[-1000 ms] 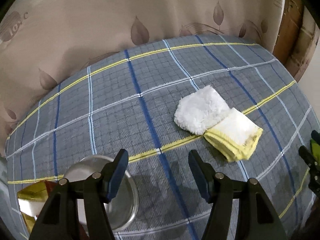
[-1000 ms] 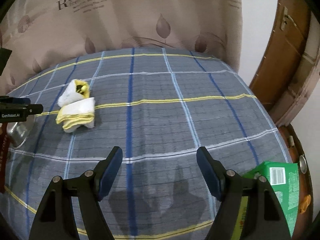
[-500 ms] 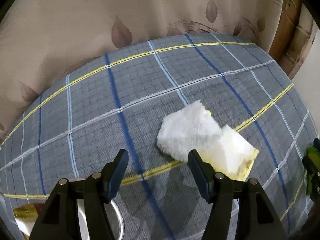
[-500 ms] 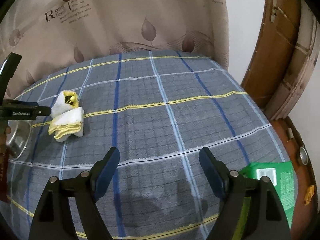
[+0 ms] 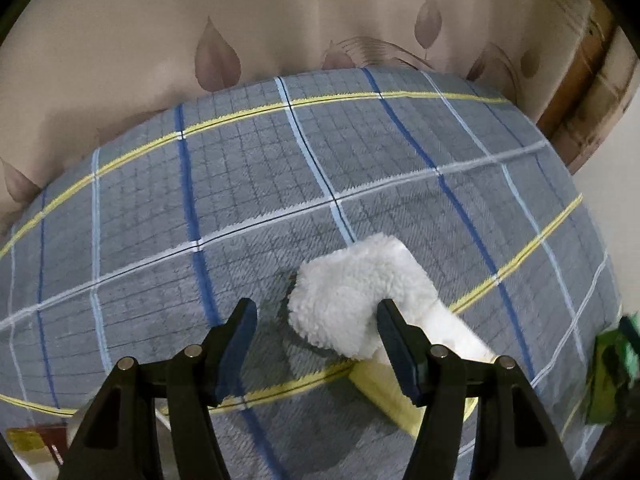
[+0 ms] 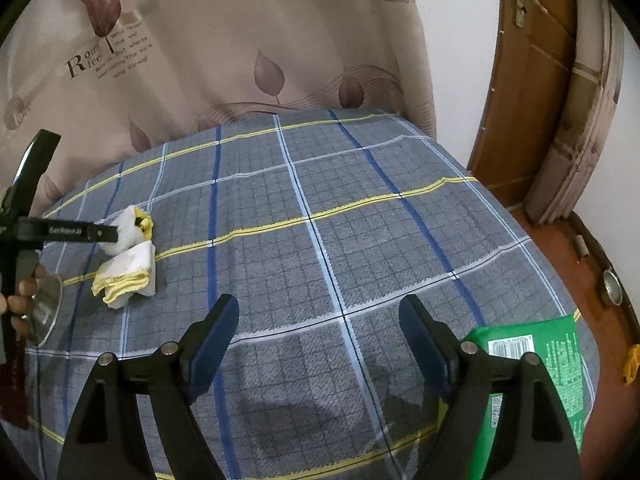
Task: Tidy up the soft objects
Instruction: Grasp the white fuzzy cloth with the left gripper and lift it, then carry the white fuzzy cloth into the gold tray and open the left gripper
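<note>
A fluffy white cloth (image 5: pixel 352 300) lies on the plaid table cover, with a folded white and yellow-edged cloth (image 5: pixel 384 392) beside it. My left gripper (image 5: pixel 316 328) is open just above them, its right finger at the fluffy cloth's near edge. In the right wrist view the fluffy cloth (image 6: pixel 130 230) and the folded cloth (image 6: pixel 128 274) lie at the far left, with the left gripper (image 6: pixel 102 234) reaching over them. My right gripper (image 6: pixel 318 338) is open and empty above the table's middle.
A steel bowl (image 6: pixel 44 312) sits at the left edge by the person's hand. A green packet (image 6: pixel 532 372) lies at the near right corner. A leaf-print curtain (image 6: pixel 248 52) hangs behind the table, and a wooden door (image 6: pixel 532 92) stands at the right.
My left gripper has moved forward and down onto the two cloths, which now sit between and under its fingers. My right gripper has shifted slightly and stays open.
</note>
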The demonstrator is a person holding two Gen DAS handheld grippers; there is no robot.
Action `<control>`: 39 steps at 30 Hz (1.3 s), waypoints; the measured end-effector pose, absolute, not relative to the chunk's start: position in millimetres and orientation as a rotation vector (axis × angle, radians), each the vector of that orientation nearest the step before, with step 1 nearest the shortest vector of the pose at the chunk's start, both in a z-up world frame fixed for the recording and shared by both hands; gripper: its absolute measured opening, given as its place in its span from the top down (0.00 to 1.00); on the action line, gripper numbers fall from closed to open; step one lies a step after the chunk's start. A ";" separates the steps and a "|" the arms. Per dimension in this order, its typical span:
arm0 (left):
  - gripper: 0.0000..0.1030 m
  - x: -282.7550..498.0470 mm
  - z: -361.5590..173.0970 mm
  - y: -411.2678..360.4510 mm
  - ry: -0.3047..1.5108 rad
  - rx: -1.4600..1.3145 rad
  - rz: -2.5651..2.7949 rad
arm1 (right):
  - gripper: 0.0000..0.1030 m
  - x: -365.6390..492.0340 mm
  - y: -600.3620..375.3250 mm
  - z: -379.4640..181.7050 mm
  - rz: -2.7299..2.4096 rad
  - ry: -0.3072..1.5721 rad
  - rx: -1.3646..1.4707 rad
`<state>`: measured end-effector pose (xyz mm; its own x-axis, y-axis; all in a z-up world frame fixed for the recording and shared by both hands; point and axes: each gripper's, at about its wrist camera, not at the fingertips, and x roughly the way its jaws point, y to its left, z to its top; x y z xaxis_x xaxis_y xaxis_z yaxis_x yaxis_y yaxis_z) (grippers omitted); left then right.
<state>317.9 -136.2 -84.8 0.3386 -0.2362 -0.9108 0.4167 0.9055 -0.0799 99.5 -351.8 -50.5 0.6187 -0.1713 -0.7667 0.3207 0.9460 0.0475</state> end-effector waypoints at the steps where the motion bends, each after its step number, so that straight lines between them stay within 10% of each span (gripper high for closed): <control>1: 0.38 320.7 -85.2 -136.4 1.155 0.161 -0.428 | 0.23 99.3 -352.3 -50.9 -0.285 0.860 0.188; 23: 0.37 314.5 -90.5 -165.9 1.162 0.138 -0.492 | 0.23 101.9 -350.2 -53.1 -0.260 0.865 0.196; 27: 0.68 308.7 -89.4 -174.0 1.162 0.156 -0.528 | 0.23 102.0 -350.0 -53.1 -0.257 0.864 0.197; 39: 0.79 295.8 -77.4 -171.0 1.120 0.202 -0.529 | 0.23 101.1 -346.5 -50.3 -0.242 0.857 0.197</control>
<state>295.8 -171.0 -77.4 0.3279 -0.3018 -0.8952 0.4999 0.8595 -0.1066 101.1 -346.5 -50.3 0.6304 -0.1315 -0.7651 0.2887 0.9546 0.0737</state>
